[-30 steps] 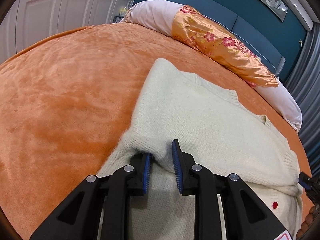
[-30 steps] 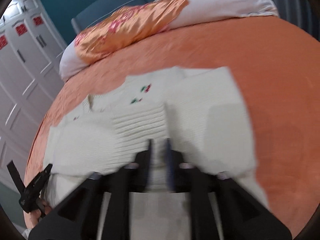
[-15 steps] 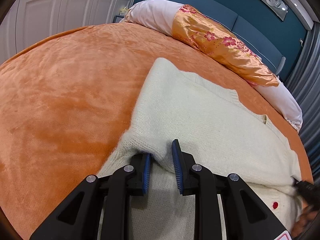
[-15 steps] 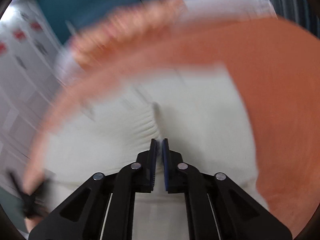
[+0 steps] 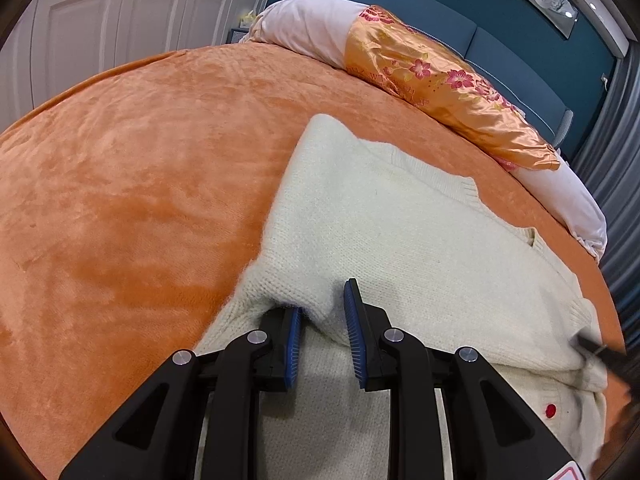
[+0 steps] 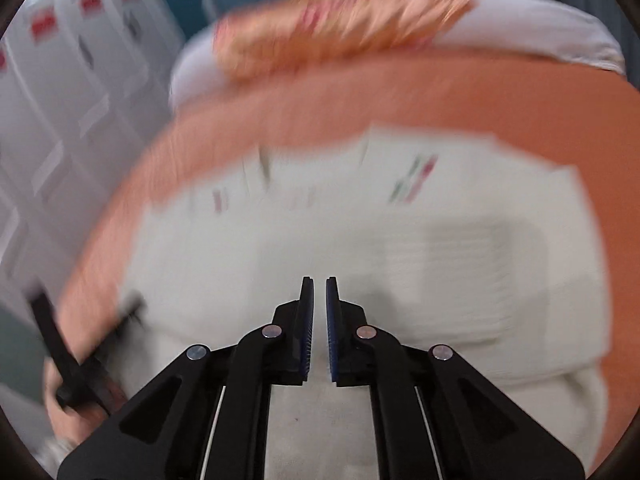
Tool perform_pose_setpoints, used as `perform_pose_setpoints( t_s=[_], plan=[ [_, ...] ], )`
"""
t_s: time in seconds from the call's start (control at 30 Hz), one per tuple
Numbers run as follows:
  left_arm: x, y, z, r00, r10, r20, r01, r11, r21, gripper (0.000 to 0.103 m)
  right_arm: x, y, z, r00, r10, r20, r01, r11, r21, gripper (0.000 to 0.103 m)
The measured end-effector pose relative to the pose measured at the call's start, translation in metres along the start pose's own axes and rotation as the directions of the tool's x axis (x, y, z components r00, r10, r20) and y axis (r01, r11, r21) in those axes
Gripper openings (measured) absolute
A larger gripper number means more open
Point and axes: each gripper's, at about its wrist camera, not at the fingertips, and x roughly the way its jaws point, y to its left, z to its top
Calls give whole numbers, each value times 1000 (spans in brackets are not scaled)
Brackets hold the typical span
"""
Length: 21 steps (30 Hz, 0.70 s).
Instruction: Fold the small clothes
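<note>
A cream knit sweater (image 5: pixel 400 216) lies partly folded on the orange bed cover (image 5: pixel 132 184). My left gripper (image 5: pixel 322 312) is shut on a bunched fold of the sweater's left edge, knit pinched between the blue pads. In the blurred right wrist view the sweater (image 6: pixel 360 248) fills the middle, with small red and green embroidery near its far edge. My right gripper (image 6: pixel 319 300) hovers over it with the jaws nearly together and nothing seen between them. Its tip shows at the right edge of the left wrist view (image 5: pixel 596 346).
An orange floral satin pillow (image 5: pixel 448 84) on a white bolster (image 5: pixel 312 24) lies along the blue headboard (image 5: pixel 500 44). White wardrobe doors (image 5: pixel 120 8) stand to the left. The left hand and its gripper show at the lower left of the right wrist view (image 6: pixel 76 364).
The right gripper has let go of the sweater fold it pinched and swung quickly left across the garment; its view is motion-blurred. The left gripper has held still on its fold.
</note>
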Motion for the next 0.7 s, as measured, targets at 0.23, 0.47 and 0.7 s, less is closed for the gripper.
perform_pose_setpoints(
  t_s=[0.23,0.47,0.7],
  plan=[
    [-2,3,6,999,-17,-34,18,1000,21,23,-45,-79,-41,981,-184,55,168,962,214,0],
    [-46,14,-8,990,19,-138,4,987,162,32,-142,-122,-109,964,-263,30,244,929,278,6],
    [-147,53,-63,980,164,-116,-129,957,260,88,-218,-122,-208,920,-386,-58,386,877,286,51]
  ],
)
